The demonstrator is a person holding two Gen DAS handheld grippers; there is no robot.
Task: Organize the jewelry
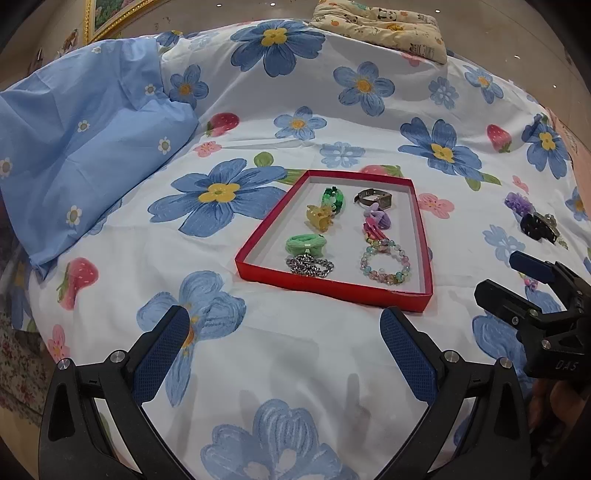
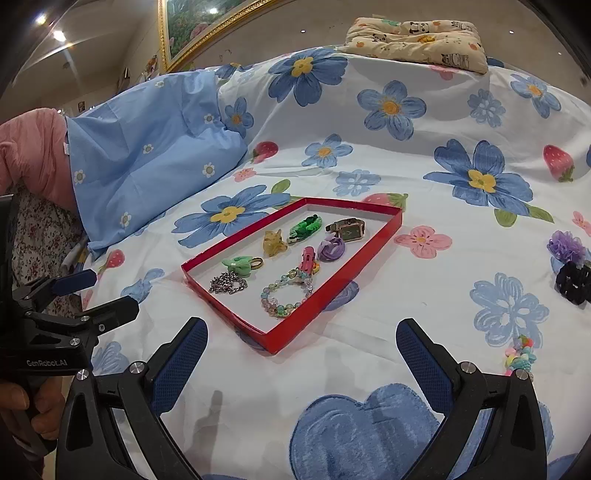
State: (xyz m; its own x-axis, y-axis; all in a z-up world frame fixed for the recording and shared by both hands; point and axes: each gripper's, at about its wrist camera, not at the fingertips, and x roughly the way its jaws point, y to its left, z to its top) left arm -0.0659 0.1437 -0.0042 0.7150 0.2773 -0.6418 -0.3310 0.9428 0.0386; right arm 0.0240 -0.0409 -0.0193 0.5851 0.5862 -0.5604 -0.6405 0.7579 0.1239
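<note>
A red tray [image 1: 332,286] [image 2: 229,321] lies on the flowered bedspread. It holds a silver chain [image 1: 309,265] [image 2: 228,283], a pastel bead bracelet [image 1: 384,264] [image 2: 286,295], a green bow clip [image 1: 306,244], a yellow claw clip [image 2: 274,242], a watch [image 1: 373,199] [image 2: 347,229] and other small pieces. To the right, outside the tray, lie a purple flower tie [image 2: 567,245], a black claw clip [image 2: 572,282] [image 1: 539,227] and a colourful bead piece [image 2: 521,354]. My left gripper [image 1: 286,332] [image 2: 99,293] and right gripper [image 2: 301,332] [image 1: 513,280] hover open and empty in front of the tray.
A light blue pillow [image 1: 85,140] lies at the left and a panda-print cushion [image 2: 417,40] at the far edge. A gold-framed picture [image 2: 192,29] hangs behind. A pink sleeve [image 2: 29,155] shows at the left, and a hand [image 2: 22,406] grips the left handle.
</note>
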